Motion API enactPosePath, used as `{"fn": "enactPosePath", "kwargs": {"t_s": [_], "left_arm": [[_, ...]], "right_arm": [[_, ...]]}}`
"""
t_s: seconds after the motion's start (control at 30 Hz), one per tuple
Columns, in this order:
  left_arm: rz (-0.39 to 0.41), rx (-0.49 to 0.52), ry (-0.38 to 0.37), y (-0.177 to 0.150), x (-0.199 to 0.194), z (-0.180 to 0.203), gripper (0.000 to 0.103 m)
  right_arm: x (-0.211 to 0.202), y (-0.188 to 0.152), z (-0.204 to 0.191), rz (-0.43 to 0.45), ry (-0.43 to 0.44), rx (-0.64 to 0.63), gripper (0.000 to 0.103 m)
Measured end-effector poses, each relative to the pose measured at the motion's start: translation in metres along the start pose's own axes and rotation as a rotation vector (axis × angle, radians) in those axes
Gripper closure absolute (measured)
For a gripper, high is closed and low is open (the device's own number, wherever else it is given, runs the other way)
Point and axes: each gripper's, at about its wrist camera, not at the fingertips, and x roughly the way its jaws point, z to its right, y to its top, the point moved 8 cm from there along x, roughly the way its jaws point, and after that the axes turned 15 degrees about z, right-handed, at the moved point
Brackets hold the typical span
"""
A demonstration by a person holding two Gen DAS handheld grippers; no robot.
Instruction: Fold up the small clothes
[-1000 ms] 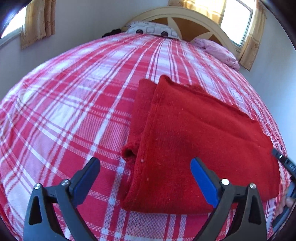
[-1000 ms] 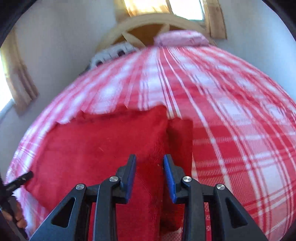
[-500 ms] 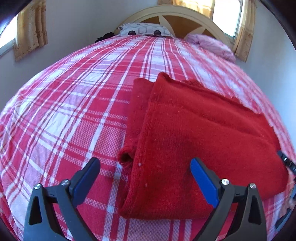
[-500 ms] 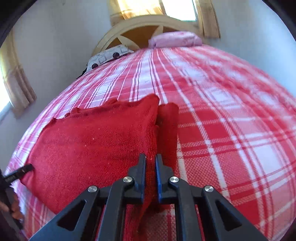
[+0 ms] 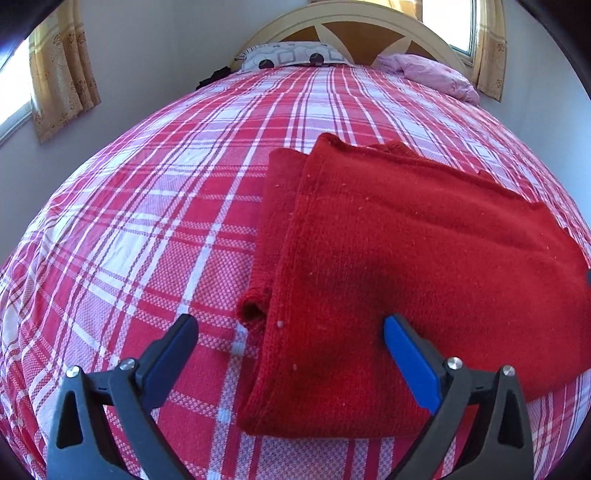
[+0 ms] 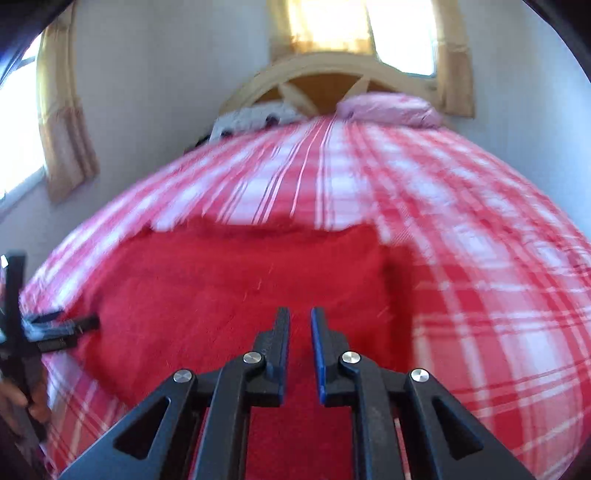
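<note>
A red knitted garment (image 5: 399, 258) lies folded flat on the red-and-white plaid bedspread (image 5: 155, 221). A folded sleeve edge sticks out along its left side. My left gripper (image 5: 291, 332) is wide open just above the garment's near left corner, holding nothing. In the right wrist view the same garment (image 6: 229, 280) fills the middle, blurred by motion. My right gripper (image 6: 299, 328) hovers over the garment's near edge with its jaws a narrow gap apart and nothing between them. The left gripper (image 6: 55, 328) shows at the left edge of that view.
A patterned pillow (image 5: 295, 59) and a pink pillow (image 5: 432, 74) lie at the headboard (image 5: 354, 22). Walls close in on both sides, with curtained windows (image 5: 62, 70). Plaid bedspread stretches left of the garment and beyond it.
My right gripper shut on the garment's right edge, then opened slightly and swung left and up over the garment. The left gripper stayed open and barely moved.
</note>
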Motion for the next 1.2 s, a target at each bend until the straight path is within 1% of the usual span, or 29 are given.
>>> {"fn": "enactPosePath", "kwargs": {"t_s": [0.03,0.2,0.3,0.47,0.6,0.63,0.67,0.7,0.73,0.77,0.83,0.87,0.93,0.97,1.0,1.03,1.07,1.13,1.17,1.2], "left_arm": [[-0.001,0.008,0.004,-0.001,-0.001,0.000,0.000],[0.017,0.060,0.043,0.003,-0.006,0.003,0.000],[0.047,0.098,0.082,0.007,-0.013,0.005,0.001],[0.082,0.092,0.088,0.016,-0.026,0.005,0.001],[0.095,0.091,0.084,0.022,-0.029,0.008,0.001],[0.086,0.078,0.062,0.020,-0.026,0.009,0.001],[0.073,0.057,0.036,0.019,-0.024,0.010,0.001],[0.054,0.023,0.005,0.016,-0.022,0.010,0.001],[0.016,-0.047,-0.040,0.010,-0.016,0.007,0.001],[-0.008,-0.101,-0.059,0.005,-0.011,0.003,0.001],[-0.044,-0.183,-0.057,-0.004,-0.002,-0.006,0.002],[-0.040,-0.196,-0.055,-0.005,0.001,-0.007,0.002],[-0.004,-0.183,-0.048,-0.004,0.000,-0.004,0.003],[-0.003,-0.185,-0.047,-0.003,0.000,-0.003,0.003],[0.001,-0.192,-0.048,-0.003,0.000,-0.002,0.007],[0.013,-0.219,-0.062,-0.002,-0.002,-0.002,0.016],[0.020,-0.243,-0.078,-0.001,-0.002,-0.003,0.022],[0.026,-0.305,-0.127,0.001,-0.004,-0.004,0.052],[0.023,-0.327,-0.138,0.001,-0.004,-0.004,0.057],[0.020,-0.346,-0.145,-0.001,-0.004,-0.005,0.064]], "right_arm": [[0.004,-0.004,0.002,-0.012,0.001,0.009,0.091],[-0.004,-0.004,0.011,0.013,0.042,0.075,0.091],[-0.004,-0.004,0.012,0.015,0.041,0.076,0.091],[-0.001,0.000,0.005,0.016,0.022,0.047,0.091],[0.000,0.000,0.005,0.016,0.039,0.065,0.090],[-0.001,0.000,0.005,0.017,0.058,0.078,0.087],[-0.002,0.000,0.004,0.019,0.077,0.090,0.081],[-0.002,0.000,0.004,0.021,0.097,0.102,0.078],[-0.002,0.000,0.003,0.022,0.105,0.107,0.076],[-0.002,-0.001,0.002,0.022,0.103,0.104,0.075],[-0.002,-0.001,0.002,0.019,0.093,0.089,0.075],[-0.002,-0.001,0.001,0.019,0.089,0.078,0.074],[-0.002,-0.001,-0.002,0.019,0.089,0.066,0.071],[-0.002,-0.001,-0.002,0.019,0.092,0.063,0.069],[-0.002,-0.001,-0.003,0.019,0.096,0.062,0.068],[-0.002,-0.001,-0.004,0.019,0.098,0.062,0.067],[-0.002,-0.001,-0.003,0.019,0.101,0.064,0.067],[-0.001,-0.001,-0.003,0.019,0.104,0.068,0.067],[-0.001,-0.001,-0.002,0.019,0.107,0.071,0.067],[-0.002,-0.001,-0.002,0.020,0.108,0.072,0.067]]}}
